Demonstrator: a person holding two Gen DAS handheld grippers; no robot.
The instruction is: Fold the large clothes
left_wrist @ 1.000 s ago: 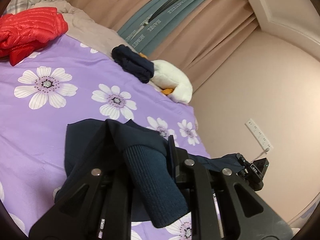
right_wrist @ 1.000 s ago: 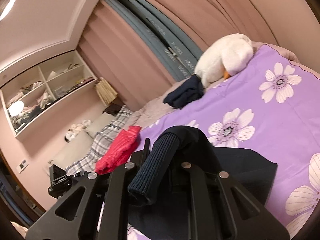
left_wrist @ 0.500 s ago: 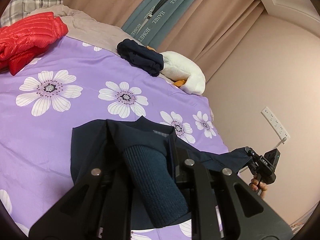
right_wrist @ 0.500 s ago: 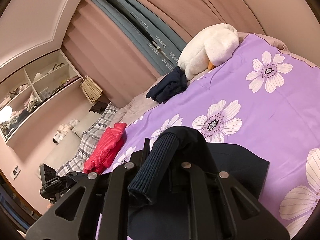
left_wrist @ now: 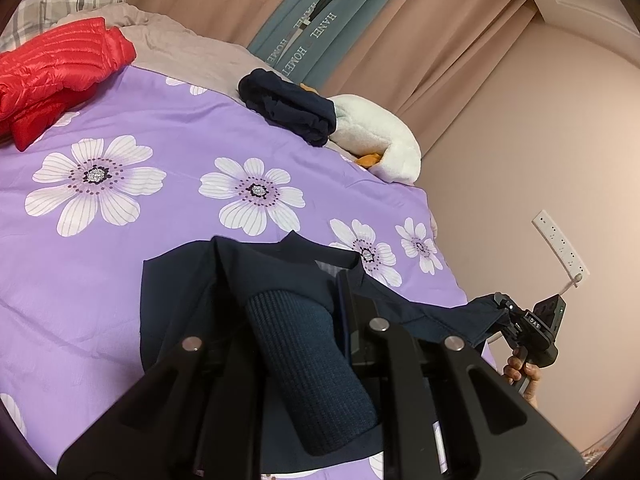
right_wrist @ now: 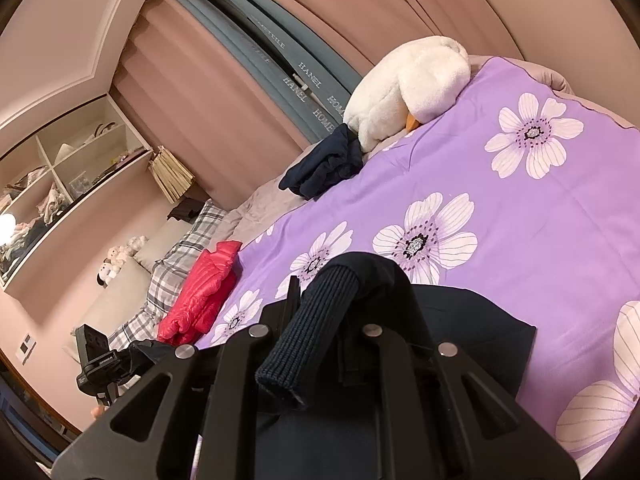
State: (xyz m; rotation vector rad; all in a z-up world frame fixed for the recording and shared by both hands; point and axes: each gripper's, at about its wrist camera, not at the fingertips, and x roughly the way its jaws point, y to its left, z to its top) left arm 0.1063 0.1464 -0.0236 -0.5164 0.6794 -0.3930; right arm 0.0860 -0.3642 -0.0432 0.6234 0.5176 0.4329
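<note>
A dark navy garment (left_wrist: 192, 292) with ribbed cuffs is stretched between my two grippers above the purple flowered bedspread (left_wrist: 120, 208). My left gripper (left_wrist: 288, 312) is shut on one sleeve, its ribbed cuff (left_wrist: 308, 364) hanging back over the fingers. My right gripper (right_wrist: 340, 312) is shut on the other sleeve, with its ribbed cuff (right_wrist: 304, 336) draped toward the camera. The garment body (right_wrist: 472, 332) lies on the bed. Each gripper shows small in the other's view: the right gripper (left_wrist: 500, 312) and the left gripper (right_wrist: 132, 356).
A red puffer jacket (left_wrist: 52, 76) lies at the far left of the bed. A folded dark garment (left_wrist: 288, 108) rests beside a white plush goose (left_wrist: 380, 144) near the curtains. Plaid pillows (right_wrist: 184, 248) and wall shelves (right_wrist: 60, 172) show at left.
Both grippers have moved forward over the bed with the sleeves, and more of the garment body and its collar now lies spread on the bedspread.
</note>
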